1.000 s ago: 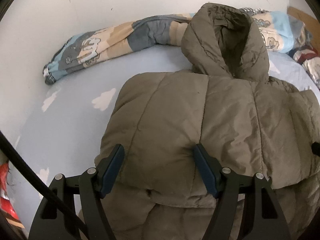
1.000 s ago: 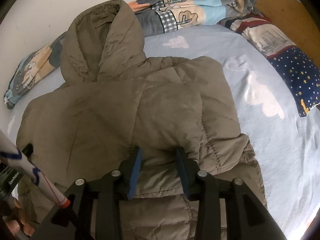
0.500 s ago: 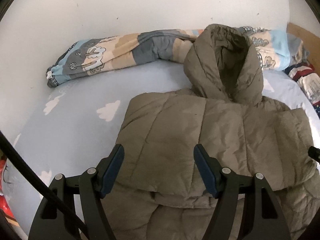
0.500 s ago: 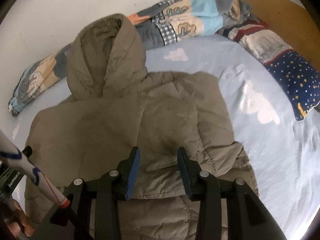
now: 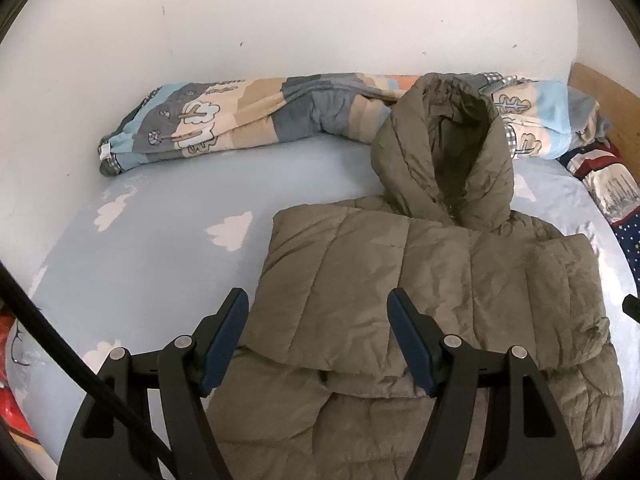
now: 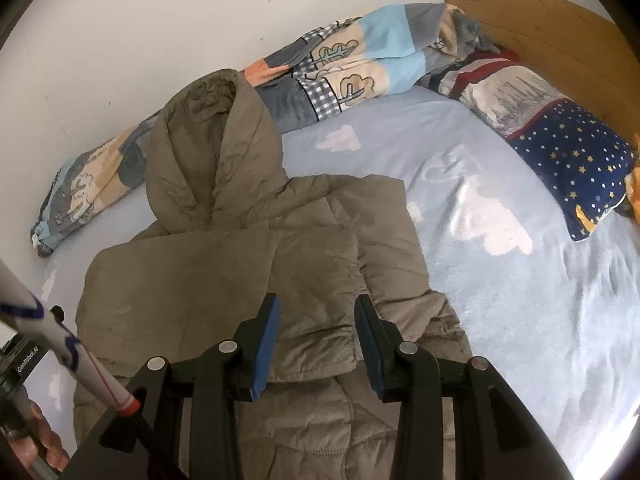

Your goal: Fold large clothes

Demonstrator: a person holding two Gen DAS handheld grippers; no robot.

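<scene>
An olive-brown hooded puffer jacket (image 5: 420,280) lies flat on the bed, its hood (image 5: 444,152) pointing at the wall and its upper part folded over the body. My left gripper (image 5: 318,300) hangs open above the jacket's left half, with nothing between its fingers. In the right wrist view the same jacket (image 6: 192,280) fills the middle. My right gripper (image 6: 318,302) stands open over the folded edge on the jacket's right side, its blue pads clear of the cloth.
A rolled patterned duvet (image 5: 240,120) lies along the white wall behind the hood. A star-print pillow (image 6: 568,152) and a wooden headboard (image 6: 552,28) are at the right. Light blue cloud-print sheet (image 6: 500,280) spreads right of the jacket. A hand (image 6: 36,436) shows at lower left.
Both grippers have lifted up and back from the jacket, so it looks smaller and more of the bed shows. The jacket has stayed in place. Neither jaw opening has changed.
</scene>
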